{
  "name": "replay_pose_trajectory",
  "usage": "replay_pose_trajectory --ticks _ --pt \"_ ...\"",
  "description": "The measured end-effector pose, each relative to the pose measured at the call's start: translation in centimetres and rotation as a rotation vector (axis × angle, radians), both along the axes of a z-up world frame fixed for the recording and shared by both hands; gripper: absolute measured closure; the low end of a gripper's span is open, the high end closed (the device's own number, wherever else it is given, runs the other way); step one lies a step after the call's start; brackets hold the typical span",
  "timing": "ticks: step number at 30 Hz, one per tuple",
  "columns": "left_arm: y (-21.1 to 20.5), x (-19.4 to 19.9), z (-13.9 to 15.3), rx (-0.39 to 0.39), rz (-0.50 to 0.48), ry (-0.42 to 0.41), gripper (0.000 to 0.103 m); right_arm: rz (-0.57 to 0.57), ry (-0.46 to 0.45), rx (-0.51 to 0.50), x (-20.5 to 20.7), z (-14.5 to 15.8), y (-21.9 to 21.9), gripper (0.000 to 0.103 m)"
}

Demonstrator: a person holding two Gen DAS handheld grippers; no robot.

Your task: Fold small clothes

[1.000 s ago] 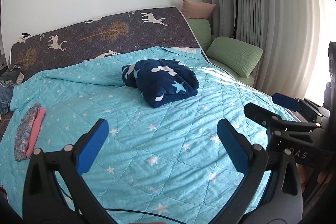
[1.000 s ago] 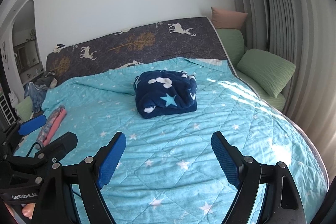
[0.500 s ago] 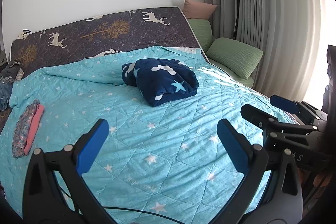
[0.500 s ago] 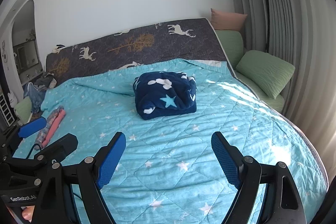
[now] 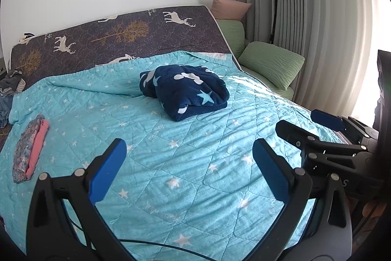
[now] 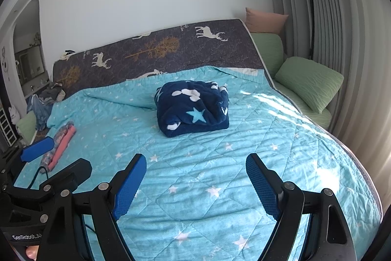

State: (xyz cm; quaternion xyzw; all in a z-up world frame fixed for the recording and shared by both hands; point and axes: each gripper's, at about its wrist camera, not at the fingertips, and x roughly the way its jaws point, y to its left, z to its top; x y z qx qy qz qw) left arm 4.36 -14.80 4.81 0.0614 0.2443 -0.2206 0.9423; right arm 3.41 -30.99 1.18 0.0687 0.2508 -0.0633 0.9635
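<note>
Small folded clothes [image 5: 30,147], a floral piece with a pink one, lie at 9 o'clock on my teal star quilt [image 5: 195,163] near its left edge, well apart from the folded navy blanket [image 5: 187,92] sitting at 12 o'clock mid-bed. My left tongs [image 5: 189,169] hang over the near quilt at 6 o'clock, blue pads spread wide, gripping nothing. My right tongs [image 6: 195,184] sit just beside them, also spread wide with nothing between the pads; green pillow [image 6: 309,82] at 2 o'clock against the grey curtain [image 6: 342,28].
</note>
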Motion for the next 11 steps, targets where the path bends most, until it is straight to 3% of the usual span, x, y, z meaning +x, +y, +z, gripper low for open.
replay_pose_trajectory --ticks 11 --pt "0.08 0.32 -0.24 0.0 0.009 0.014 0.001 0.003 0.006 0.001 0.21 -0.21 -0.1 0.018"
